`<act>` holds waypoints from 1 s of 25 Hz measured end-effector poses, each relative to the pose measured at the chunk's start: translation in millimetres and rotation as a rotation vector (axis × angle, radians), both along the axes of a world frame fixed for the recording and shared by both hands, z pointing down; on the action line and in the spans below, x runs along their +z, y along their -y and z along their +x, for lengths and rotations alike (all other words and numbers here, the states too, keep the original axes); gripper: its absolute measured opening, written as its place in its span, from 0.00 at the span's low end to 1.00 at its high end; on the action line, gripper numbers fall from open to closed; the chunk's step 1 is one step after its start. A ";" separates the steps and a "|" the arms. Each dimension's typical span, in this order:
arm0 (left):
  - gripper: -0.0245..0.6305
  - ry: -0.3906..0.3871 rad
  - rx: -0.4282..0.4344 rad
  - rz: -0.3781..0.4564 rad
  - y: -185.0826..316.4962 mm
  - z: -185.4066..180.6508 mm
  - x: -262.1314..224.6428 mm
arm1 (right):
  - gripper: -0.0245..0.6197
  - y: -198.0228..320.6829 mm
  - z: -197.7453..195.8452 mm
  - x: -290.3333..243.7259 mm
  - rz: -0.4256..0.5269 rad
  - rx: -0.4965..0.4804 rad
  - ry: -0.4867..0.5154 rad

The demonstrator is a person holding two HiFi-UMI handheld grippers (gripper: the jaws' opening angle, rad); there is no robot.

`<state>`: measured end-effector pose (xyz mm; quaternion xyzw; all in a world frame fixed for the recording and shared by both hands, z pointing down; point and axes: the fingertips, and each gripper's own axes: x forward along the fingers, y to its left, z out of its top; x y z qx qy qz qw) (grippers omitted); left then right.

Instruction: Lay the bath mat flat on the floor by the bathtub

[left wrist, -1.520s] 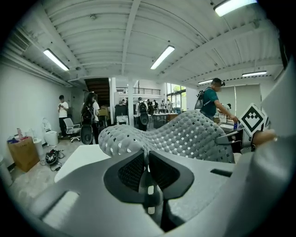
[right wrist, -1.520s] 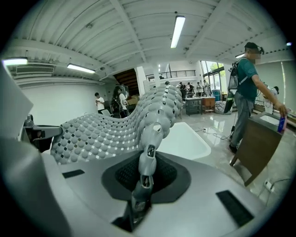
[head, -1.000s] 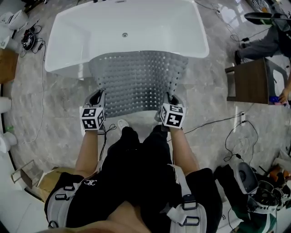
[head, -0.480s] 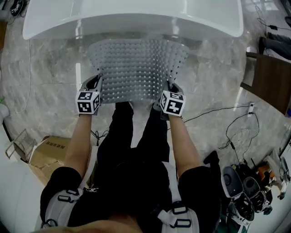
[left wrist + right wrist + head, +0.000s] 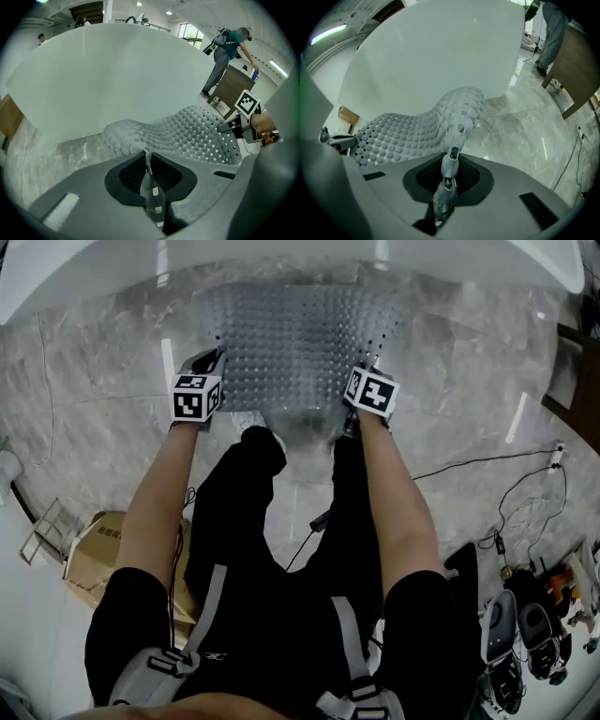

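With left gripper (image 5: 146, 155) and right gripper (image 5: 452, 154) each clamped on a corner, farthest from the tub, of the grey studded rubber bath mat (image 5: 300, 343) spread just before the white oval bathtub (image 5: 84, 273), lower both corners level, keeping that edge taut and parallel to the tub.

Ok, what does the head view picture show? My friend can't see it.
Looking down from above, a person grips a grey bumpy bath mat by its two near corners with the left claw and right claw, over a marble floor. The mat stretches toward the white bathtub at the top; the person's bare arms and dark clothes fill the bottom.
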<state>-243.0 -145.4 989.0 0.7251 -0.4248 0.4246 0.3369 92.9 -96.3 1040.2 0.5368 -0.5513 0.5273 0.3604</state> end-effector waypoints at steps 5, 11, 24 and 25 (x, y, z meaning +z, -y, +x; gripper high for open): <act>0.11 0.056 -0.006 -0.044 20.8 -9.0 94.0 | 0.10 18.5 -1.7 83.8 0.012 -0.003 0.015; 0.11 0.082 -0.057 -0.065 36.3 -16.2 182.7 | 0.11 48.2 -3.8 171.4 0.003 -0.078 -0.008; 0.25 0.227 -0.122 -0.191 18.0 -59.3 265.1 | 0.45 48.2 78.2 237.8 -0.005 -0.067 -0.142; 0.36 0.212 -0.116 -0.201 14.1 -58.1 265.1 | 0.45 47.4 81.0 231.5 0.007 -0.075 -0.148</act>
